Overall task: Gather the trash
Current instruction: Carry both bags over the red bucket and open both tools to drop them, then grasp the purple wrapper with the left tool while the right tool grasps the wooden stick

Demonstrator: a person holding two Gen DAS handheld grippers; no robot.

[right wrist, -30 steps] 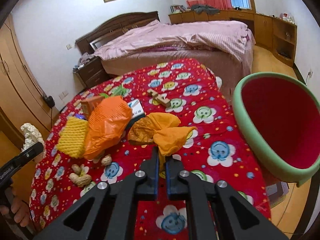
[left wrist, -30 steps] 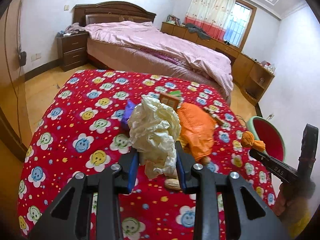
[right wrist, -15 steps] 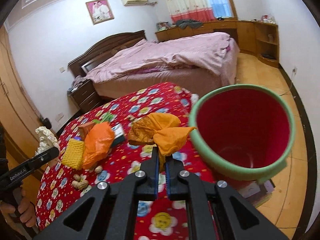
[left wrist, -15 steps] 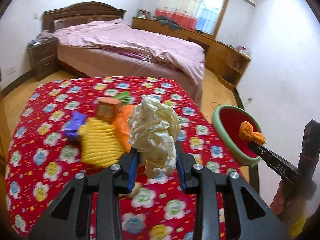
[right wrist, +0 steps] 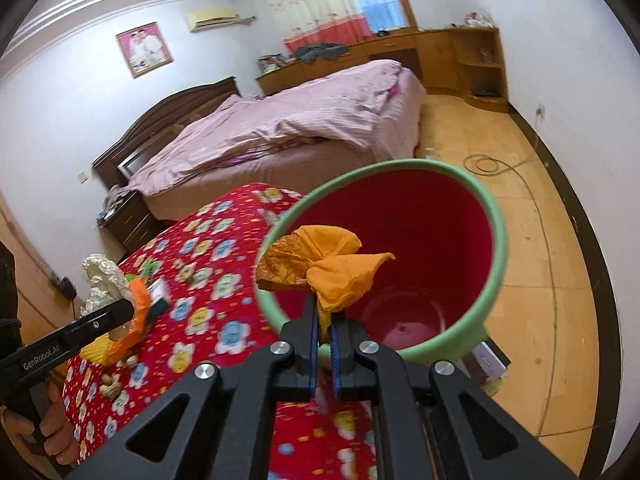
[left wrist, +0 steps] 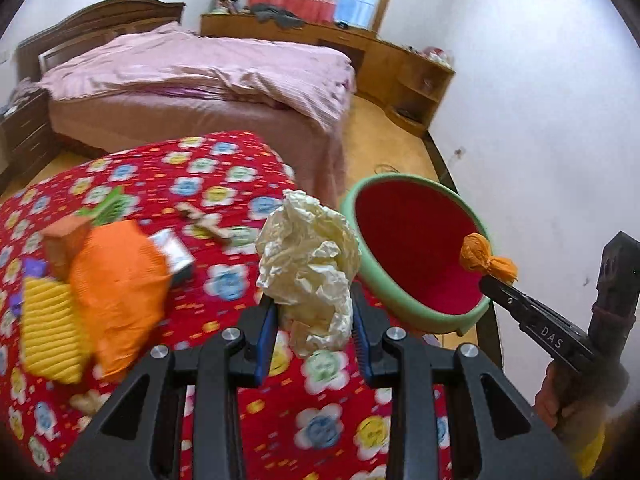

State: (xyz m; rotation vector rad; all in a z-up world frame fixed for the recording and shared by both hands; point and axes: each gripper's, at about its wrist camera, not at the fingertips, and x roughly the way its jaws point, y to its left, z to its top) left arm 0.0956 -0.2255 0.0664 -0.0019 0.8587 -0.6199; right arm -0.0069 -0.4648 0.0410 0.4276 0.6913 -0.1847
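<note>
My left gripper [left wrist: 314, 316] is shut on a crumpled cream paper wad [left wrist: 310, 264], held above the red flowered table [left wrist: 224, 184], left of the bin. My right gripper [right wrist: 325, 320] is shut on an orange net bag [right wrist: 332, 268] and holds it over the near rim of the red bin with a green rim [right wrist: 496, 240]. The bin [left wrist: 416, 248] stands beside the table's right edge. The right gripper and its orange bag [left wrist: 486, 258] also show in the left wrist view. The bin's inside looks empty.
On the table lie an orange plastic bag [left wrist: 116, 288], a yellow foam net [left wrist: 48, 332], a small box [left wrist: 174, 250], a brown carton [left wrist: 64, 240], peanuts [right wrist: 112, 386] and wood bits [left wrist: 204, 222]. A bed [left wrist: 192, 88] stands behind. A cable [right wrist: 488, 164] lies on the floor.
Both grippers have swung right toward the bin with their loads. The orange bag has moved from over the table to over the bin's opening.
</note>
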